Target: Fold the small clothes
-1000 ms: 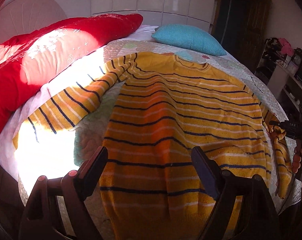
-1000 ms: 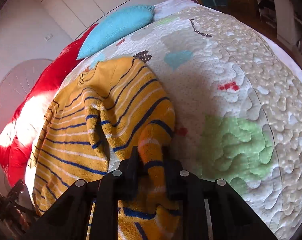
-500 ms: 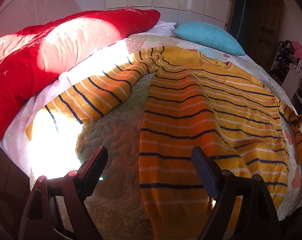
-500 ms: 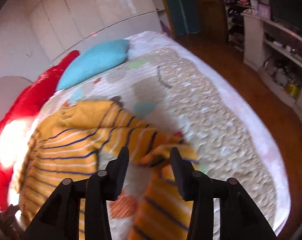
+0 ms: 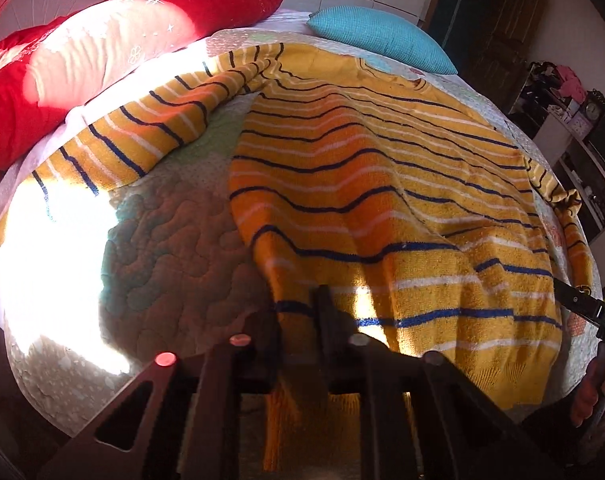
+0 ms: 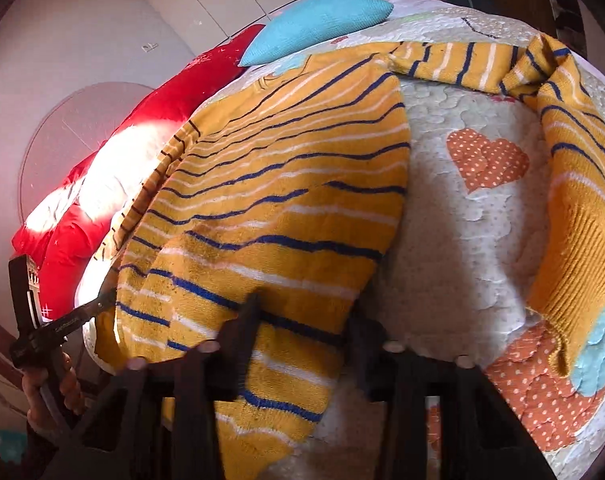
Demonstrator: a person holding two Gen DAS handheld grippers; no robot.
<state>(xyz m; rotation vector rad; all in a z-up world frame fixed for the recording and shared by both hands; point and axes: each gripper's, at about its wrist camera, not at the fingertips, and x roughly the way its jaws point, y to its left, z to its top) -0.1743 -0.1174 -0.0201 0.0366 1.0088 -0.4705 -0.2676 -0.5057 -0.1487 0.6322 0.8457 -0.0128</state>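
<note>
Left gripper (image 5: 298, 320) low at near bed edge, fingers pinched tight on sweater (image 5: 382, 184) hem, left corner; right gripper (image 6: 302, 332) at hem's right corner, fingers (image 6: 242, 328) spread, fabric lying between them, not clamped; hand (image 6: 50, 388) grips left tool's handle; lettering on tool bodies too small to read; sweater spread flat on quilt (image 6: 454, 240), sleeves out sideways; red pillow (image 5: 82, 68), blue cushion (image 5: 378, 36) at far end.
</note>
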